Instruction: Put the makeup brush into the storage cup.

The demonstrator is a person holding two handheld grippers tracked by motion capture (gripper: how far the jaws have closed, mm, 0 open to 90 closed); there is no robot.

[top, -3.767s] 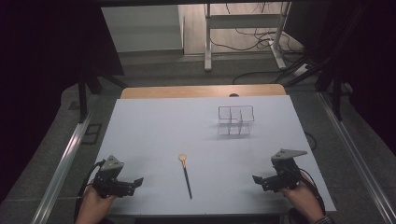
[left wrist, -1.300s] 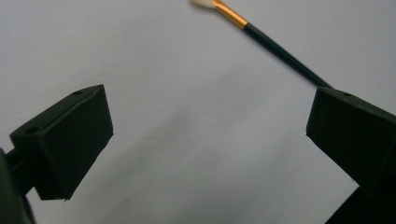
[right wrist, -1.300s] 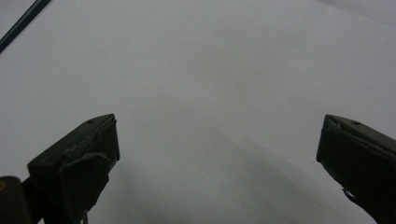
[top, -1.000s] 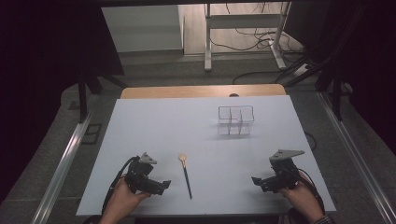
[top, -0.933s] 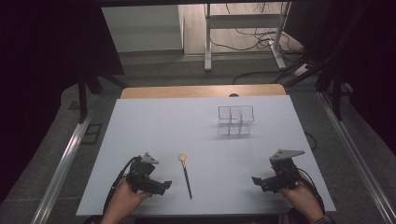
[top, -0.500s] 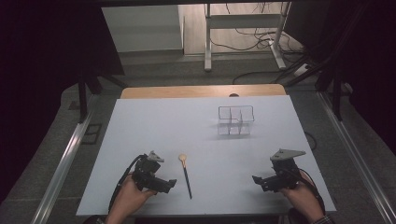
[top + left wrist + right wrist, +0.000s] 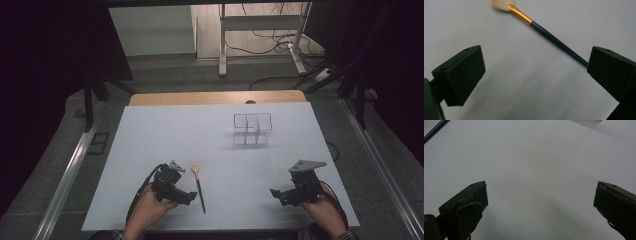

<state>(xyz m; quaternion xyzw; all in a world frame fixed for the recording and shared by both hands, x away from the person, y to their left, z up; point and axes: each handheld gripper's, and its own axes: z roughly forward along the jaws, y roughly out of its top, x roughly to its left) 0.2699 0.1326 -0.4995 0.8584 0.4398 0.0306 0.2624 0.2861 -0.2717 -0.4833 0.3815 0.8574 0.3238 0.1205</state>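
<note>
A small brush (image 7: 199, 188) with a pale fan tip, gold ferrule and thin dark handle lies on the white table (image 7: 215, 145), near its front. My left gripper (image 7: 189, 196) sits just left of the handle, open, with nothing between its jaws. In the left gripper view the brush (image 7: 544, 32) runs diagonally ahead of the gripper (image 7: 536, 72), its handle end passing behind the right jaw. My right gripper (image 7: 276, 193) rests open at the front right, far from the brush; between its jaws lies bare table (image 7: 536, 170).
A clear divided organizer (image 7: 252, 129) stands at the middle right of the table. A wooden strip (image 7: 215, 97) edges the far side. Metal rails (image 7: 70, 170) run along both sides, and cables lie on the floor beyond.
My left gripper has moved right from the table's front left corner area up to the brush handle. The right gripper, the brush and the organizer have stayed put.
</note>
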